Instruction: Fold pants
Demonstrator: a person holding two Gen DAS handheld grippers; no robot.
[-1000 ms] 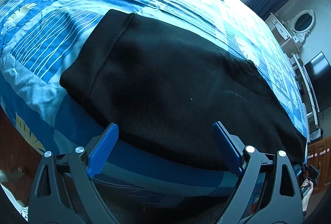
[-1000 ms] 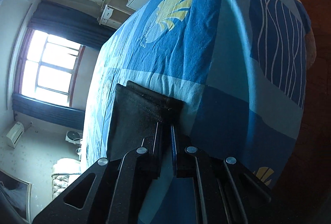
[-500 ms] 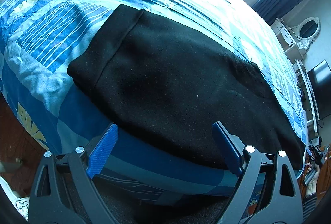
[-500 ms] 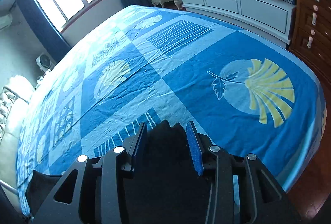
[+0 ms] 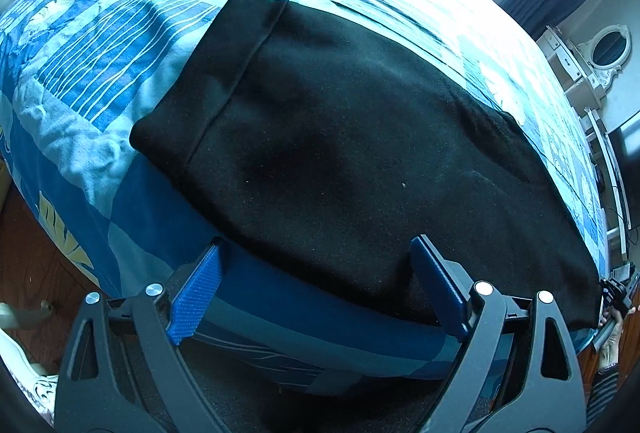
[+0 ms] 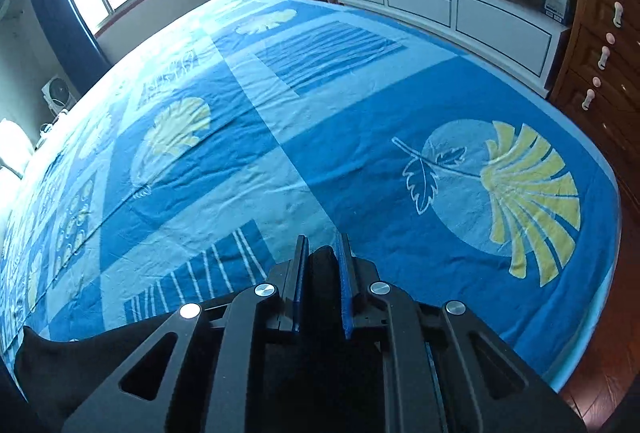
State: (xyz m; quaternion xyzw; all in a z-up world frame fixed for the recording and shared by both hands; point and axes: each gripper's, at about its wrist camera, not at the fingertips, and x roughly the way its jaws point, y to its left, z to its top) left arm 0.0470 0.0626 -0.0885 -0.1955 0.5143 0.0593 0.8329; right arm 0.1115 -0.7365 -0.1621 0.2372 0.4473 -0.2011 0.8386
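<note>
Black pants (image 5: 344, 153) lie flat on the blue bed (image 5: 92, 81).
The left gripper (image 5: 316, 293) is spread wide, holding nothing. The right gripper (image 6: 322, 257) has just been closing and seems to pinch the pants' edge.

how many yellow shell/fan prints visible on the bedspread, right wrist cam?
3. One large by the right edge, one mid-left, one small at the far end. The gripper and black pants may hide others.
</note>
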